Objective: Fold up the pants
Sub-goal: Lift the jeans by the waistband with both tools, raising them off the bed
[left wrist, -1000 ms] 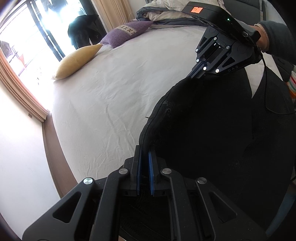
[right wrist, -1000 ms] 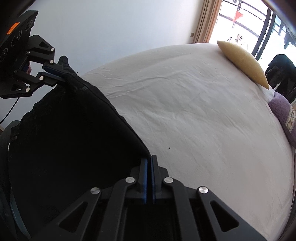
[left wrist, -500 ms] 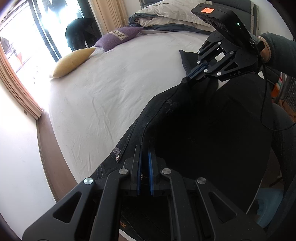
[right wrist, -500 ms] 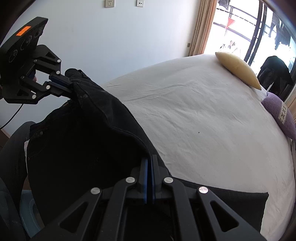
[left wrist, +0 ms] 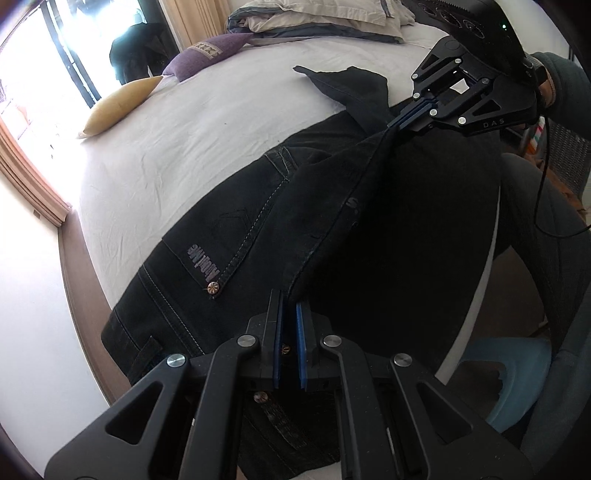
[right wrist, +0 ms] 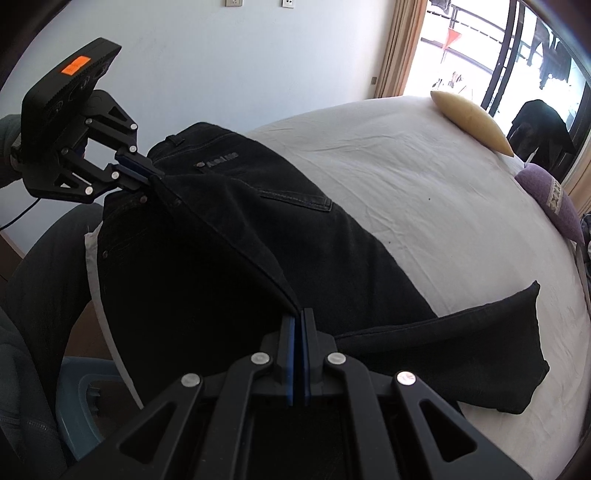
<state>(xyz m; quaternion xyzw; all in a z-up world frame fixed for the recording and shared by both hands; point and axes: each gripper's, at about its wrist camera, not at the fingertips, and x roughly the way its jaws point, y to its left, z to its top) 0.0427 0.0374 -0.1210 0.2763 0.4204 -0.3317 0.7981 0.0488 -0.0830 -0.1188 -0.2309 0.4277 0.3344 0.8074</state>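
left hand-held gripper (left wrist: 288,306): clamped, angled down | right hand-held gripper (right wrist: 298,314): clamped, angled down

Black pants (left wrist: 258,236) lie spread over the near part of the white bed (left wrist: 207,122), a taut fold of the fabric stretched between the two grippers. The left gripper (left wrist: 288,306) at the near edge is clamped on that fold, and the right gripper (left wrist: 397,123), far right, pinches its other end, a dark sleeve (left wrist: 565,85) behind it. Far left on the bed lie a yellow pillow (left wrist: 118,105) and a purple cushion (left wrist: 210,53), with folded bedding (left wrist: 314,18) beyond.
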